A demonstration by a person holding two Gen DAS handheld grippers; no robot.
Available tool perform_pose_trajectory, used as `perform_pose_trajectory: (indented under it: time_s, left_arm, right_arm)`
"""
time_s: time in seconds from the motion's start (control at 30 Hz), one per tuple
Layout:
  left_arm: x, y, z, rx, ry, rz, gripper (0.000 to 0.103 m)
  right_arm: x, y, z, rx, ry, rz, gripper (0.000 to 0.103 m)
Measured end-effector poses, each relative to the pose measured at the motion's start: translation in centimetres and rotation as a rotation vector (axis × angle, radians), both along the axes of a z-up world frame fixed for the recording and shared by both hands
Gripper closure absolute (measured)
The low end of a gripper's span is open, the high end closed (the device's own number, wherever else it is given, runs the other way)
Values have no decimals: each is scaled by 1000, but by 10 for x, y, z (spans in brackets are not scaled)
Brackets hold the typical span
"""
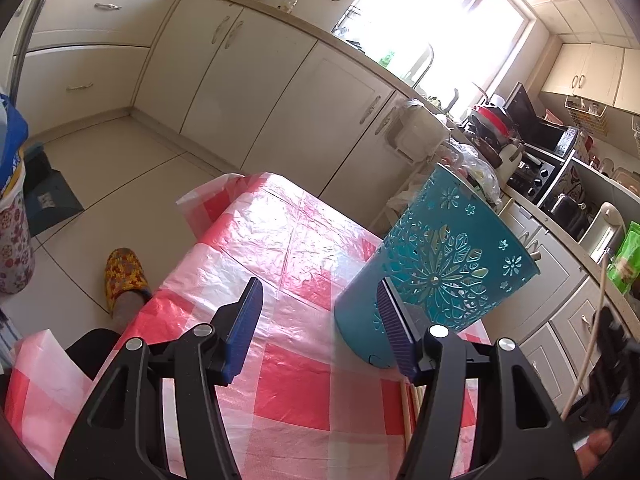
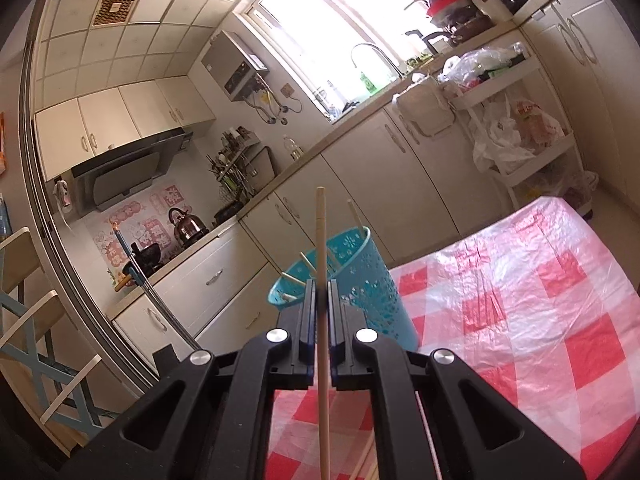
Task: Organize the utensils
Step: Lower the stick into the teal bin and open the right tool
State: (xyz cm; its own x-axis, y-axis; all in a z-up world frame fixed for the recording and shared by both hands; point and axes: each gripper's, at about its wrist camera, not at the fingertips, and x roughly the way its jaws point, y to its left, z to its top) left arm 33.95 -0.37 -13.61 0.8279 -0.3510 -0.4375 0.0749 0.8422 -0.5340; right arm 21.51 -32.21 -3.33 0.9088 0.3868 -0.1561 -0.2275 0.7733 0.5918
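A teal perforated utensil holder stands on the red-and-white checked tablecloth. My left gripper is open and empty, and its right finger lies against the holder's near side. In the right wrist view my right gripper is shut on one pale wooden chopstick, held upright in front of the holder. Several chopsticks lean inside the holder. More chopsticks lie on the cloth under the left gripper. At the left wrist view's right edge, the held chopstick shows again.
Cream kitchen cabinets run behind the table. A white trolley with plastic bags stands past the table's far end. A person's foot in a yellow slipper is on the floor beside the table. A wooden chair is at left.
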Motion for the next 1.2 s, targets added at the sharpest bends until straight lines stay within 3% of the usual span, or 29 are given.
perform_pose_trajectory:
  time_s: [0.37, 0.6, 0.83, 0.9, 0.93, 0.97, 1.2]
  left_arm:
    - [-4, -1, 3, 11, -9, 26, 42]
    - [-4, 0, 3, 9, -10, 25, 42]
    - [-3, 0, 2, 12, -6, 20, 40]
    - [-3, 0, 3, 14, -6, 23, 39]
    - [-3, 0, 3, 14, -6, 24, 38]
    - [-3, 0, 3, 16, -5, 25, 38]
    - [-3, -2, 3, 26, -4, 41, 36]
  right_arm:
    - [48, 29, 65, -59, -240, -41, 97]
    - [85, 44, 74, -156, -322, -133, 97]
    - [115, 46, 28, -217, -188, -104, 97]
    - [112, 45, 16, -217, -135, -77, 91]
    - [107, 44, 12, -224, -116, -69, 80]
    - [101, 43, 9, -227, -106, -66, 76]
    - [40, 29, -13, -220, 22, -59, 76]
